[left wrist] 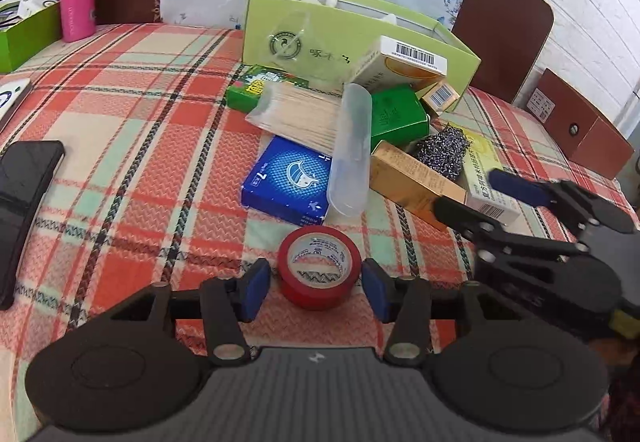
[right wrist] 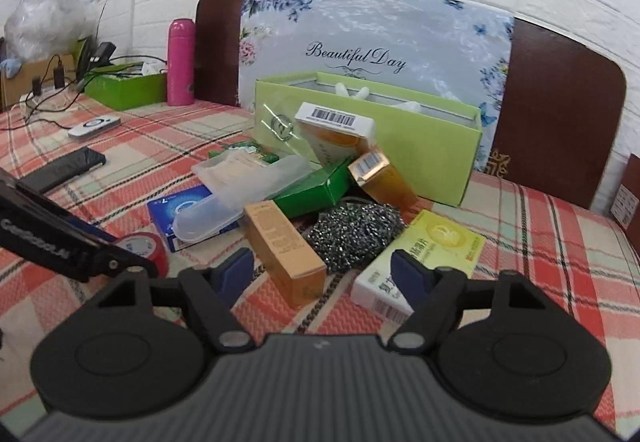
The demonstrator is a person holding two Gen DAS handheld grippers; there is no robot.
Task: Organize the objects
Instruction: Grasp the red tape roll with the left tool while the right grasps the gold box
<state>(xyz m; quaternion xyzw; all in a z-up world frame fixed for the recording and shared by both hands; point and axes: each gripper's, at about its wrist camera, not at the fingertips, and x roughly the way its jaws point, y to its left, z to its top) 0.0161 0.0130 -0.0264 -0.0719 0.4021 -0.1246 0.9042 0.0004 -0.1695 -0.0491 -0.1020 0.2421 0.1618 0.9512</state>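
Observation:
A red tape roll [left wrist: 319, 266] lies flat on the plaid tablecloth between the open fingers of my left gripper [left wrist: 316, 288], which do not touch it. It also shows in the right wrist view [right wrist: 146, 248]. Behind it lies a pile: a blue box [left wrist: 290, 179], a clear plastic case [left wrist: 350, 149], a pack of toothpicks [left wrist: 300, 113], green boxes [left wrist: 396, 115], a tan box [right wrist: 284, 248], a steel scourer [right wrist: 354, 232] and a yellow-white medicine box [right wrist: 424, 258]. My right gripper [right wrist: 326, 276] is open, its fingers on either side of the tan box's near end.
An open light-green gift box [right wrist: 432, 145] stands behind the pile, against a floral "Beautiful Day" board. A pink flask [right wrist: 181, 61], a green tray [right wrist: 126, 87], a white remote [right wrist: 94, 125] and a black phone [left wrist: 24, 197] lie to the left. Brown chair backs line the far edge.

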